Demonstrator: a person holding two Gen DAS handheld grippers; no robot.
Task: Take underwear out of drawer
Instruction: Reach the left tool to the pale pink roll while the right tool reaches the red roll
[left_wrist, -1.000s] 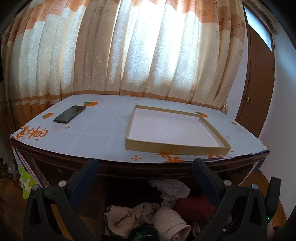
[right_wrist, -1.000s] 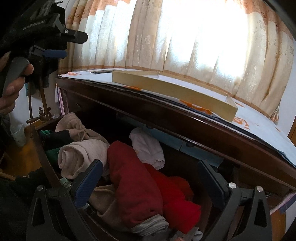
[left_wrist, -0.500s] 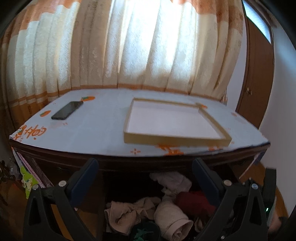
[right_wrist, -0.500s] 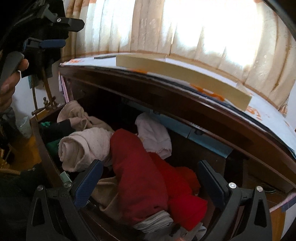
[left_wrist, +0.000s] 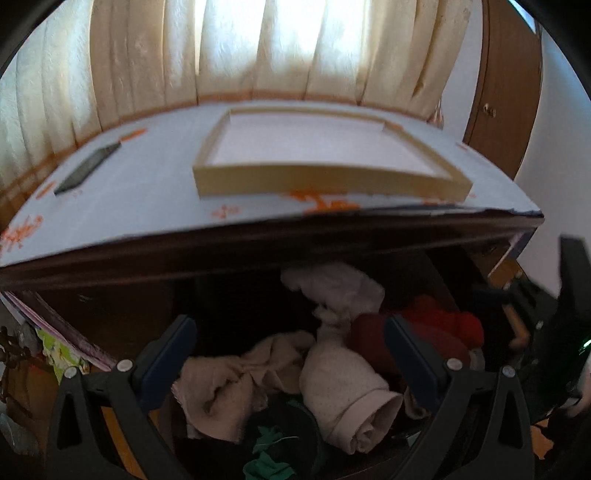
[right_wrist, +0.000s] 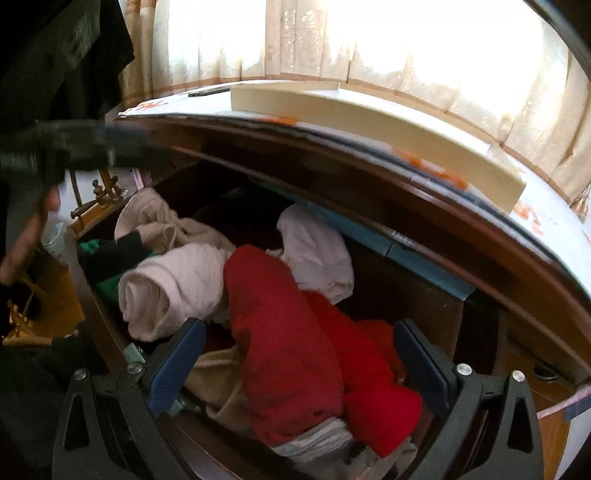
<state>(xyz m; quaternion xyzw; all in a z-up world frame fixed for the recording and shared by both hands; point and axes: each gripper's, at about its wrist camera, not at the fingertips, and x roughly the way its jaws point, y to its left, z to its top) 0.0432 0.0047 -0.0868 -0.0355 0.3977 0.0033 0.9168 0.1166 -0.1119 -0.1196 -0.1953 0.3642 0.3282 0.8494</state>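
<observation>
The drawer is pulled open under the bench, and it is full of soft clothes. The underwear is in that pile, with a rolled pink piece and a red piece on top. The left hand-held gripper and the right hand-held gripper are both spread wide and hold nothing. I think nothing is out yet, so grabbing and lifting are left
</observation>
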